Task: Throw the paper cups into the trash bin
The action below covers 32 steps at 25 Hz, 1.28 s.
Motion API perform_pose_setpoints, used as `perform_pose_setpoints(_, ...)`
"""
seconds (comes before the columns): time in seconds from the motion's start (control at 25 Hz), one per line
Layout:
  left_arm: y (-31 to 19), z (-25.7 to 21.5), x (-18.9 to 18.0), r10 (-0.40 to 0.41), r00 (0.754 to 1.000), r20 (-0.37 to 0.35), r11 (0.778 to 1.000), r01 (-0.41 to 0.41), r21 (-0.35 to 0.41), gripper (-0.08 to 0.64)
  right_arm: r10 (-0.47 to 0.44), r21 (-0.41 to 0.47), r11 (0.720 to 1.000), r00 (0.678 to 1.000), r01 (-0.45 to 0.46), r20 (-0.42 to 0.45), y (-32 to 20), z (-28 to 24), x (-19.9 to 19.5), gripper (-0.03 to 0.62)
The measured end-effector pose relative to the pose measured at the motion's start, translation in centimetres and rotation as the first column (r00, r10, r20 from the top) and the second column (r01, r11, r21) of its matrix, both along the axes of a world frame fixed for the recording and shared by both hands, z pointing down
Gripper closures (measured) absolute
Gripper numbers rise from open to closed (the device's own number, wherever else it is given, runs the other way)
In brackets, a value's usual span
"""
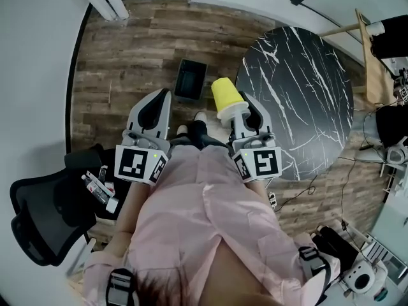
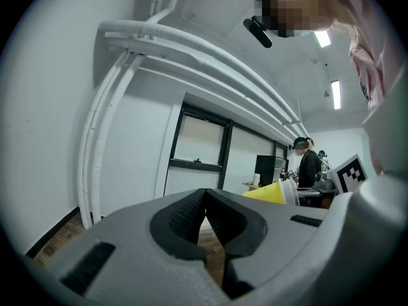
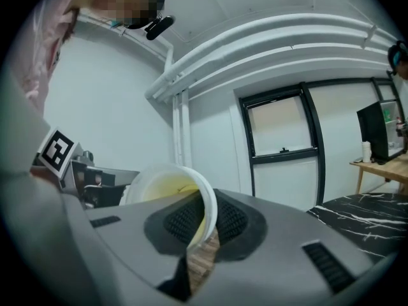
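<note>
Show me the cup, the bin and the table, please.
cup (image 1: 225,97), head view, yellow side wall.
bin (image 1: 180,78), head view, left rim.
table (image 1: 299,94), head view, bare marble top.

Right gripper clasping yellow cup, bin ahead

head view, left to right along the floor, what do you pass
chair → left hand-held gripper → bin → cup → table
</note>
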<state>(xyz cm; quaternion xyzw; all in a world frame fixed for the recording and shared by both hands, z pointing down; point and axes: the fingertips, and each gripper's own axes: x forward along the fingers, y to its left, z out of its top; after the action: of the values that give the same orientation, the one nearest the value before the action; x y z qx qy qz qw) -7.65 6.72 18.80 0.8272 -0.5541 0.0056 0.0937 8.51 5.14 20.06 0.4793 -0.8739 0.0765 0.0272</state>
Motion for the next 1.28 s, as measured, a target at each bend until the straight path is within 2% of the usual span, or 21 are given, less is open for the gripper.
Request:
perform_pose_setpoints(0.2,-2.1,0.1,0.6,-0.018,1.000,0.008,1.000,0.018,0.007,0.545,0.019,-0.003,1.000,1.000,-0.019,0.013,-1.6,0.5,1.8,0.544)
perform_pose_setpoints(0.48,-3.0,1.3,1.5,-0.031,1.000,0.006,0.999,0.031,-0.037,0.545,0.022,-0.030,0.999,1.000,-0.022,0.011,-3.0,1.4,3.2,0.544)
perform_pose_setpoints(0.76,-3.5,1.9,0.6,-0.055,0.998,-0.004,0.997,0.054,-0.062,0.545,0.053,-0.063,0.997,0.999,-0.052,0.010,-4.0,2.2,4.1,0.544)
perform_pose_setpoints(1.04,-5.1,2.6,-1.0,-0.051,0.998,-0.048,0.995,0.047,-0.085,0.545,0.070,-0.076,0.995,0.998,-0.070,-0.002,-5.5,2.4,2.5,0.544)
perform_pose_setpoints(1.28,-8.0,2.2,-3.4,-0.017,0.997,-0.069,0.996,0.011,-0.089,0.545,0.105,-0.091,0.990,0.994,-0.105,-0.002,-7.6,2.1,0.1,0.544)
